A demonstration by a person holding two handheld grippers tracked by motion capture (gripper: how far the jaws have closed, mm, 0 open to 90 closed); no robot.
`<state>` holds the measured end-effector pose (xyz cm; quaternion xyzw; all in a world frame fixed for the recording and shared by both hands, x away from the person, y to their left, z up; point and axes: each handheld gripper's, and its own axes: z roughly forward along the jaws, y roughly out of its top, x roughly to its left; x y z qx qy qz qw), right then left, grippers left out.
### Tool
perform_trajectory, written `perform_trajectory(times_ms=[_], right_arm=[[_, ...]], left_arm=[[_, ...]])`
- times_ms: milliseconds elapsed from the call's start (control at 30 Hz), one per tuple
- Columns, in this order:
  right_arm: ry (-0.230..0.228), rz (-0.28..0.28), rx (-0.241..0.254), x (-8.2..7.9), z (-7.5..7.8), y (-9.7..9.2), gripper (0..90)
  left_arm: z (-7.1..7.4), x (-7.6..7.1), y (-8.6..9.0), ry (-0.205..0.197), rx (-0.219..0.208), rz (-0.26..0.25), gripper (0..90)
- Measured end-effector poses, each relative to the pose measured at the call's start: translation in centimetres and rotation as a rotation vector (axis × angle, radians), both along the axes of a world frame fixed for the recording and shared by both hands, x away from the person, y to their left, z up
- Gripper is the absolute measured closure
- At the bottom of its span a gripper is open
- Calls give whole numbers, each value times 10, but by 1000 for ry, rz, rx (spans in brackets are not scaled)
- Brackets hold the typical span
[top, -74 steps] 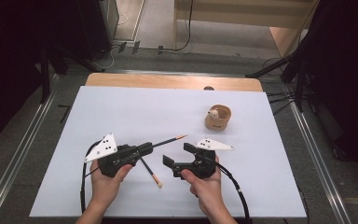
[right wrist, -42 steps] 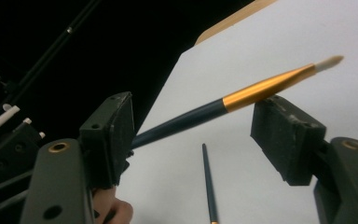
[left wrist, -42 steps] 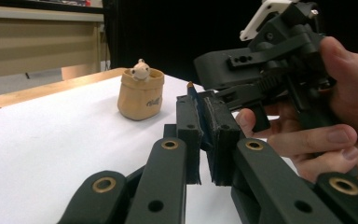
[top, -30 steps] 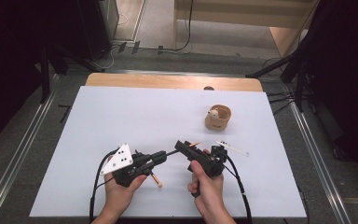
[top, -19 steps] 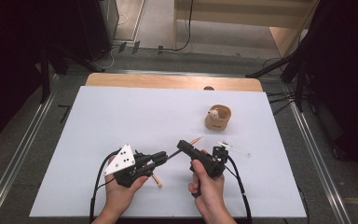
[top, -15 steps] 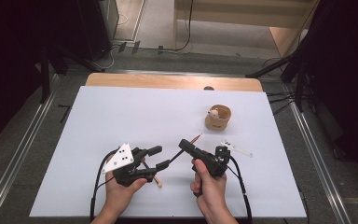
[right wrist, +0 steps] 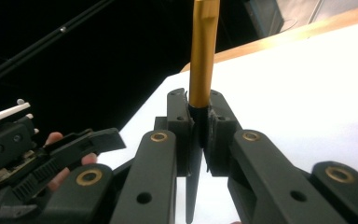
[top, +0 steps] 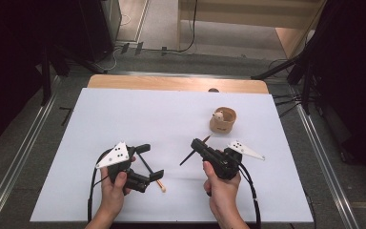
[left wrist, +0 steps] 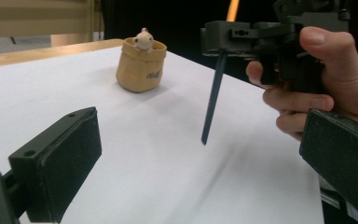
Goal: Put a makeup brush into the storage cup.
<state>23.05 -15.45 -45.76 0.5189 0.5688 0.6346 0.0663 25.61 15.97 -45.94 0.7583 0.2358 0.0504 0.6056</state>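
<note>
left tool (top: 147,161) first: jaws wide apart, have just been opening, nothing between them, pads touch nothing. second pencil (top: 151,171) lies flat on table (top: 124,109) just beside it, pale end toward person. looks like hand-over is done, so left hand let go and waits low.

right tool (top: 197,144): jaws closed tight on pencil (top: 189,156), grip near middle, dark tip down-left above table, golden end (right wrist: 204,51) up past jaws. held lifted and tilted, probably to aim at small pot (top: 223,120), which stands farther back at right, apart.
</note>
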Motion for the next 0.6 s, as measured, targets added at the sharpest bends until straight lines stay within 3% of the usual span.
perform_trajectory(times_ms=[267, 333, 600], right_arm=[[-44, -22, -61, -2, 9, -8, 843], [-61, -32, -96, -2, 13, -10, 844], [-80, -44, -152, -1, 15, -11, 844]], left_arm=[[0, 2, 22, -13, 10, 74, 0], [-1, 3, 30, -12, 10, 96, 0], [-1, 0, 48, -28, 5, 136, 0]])
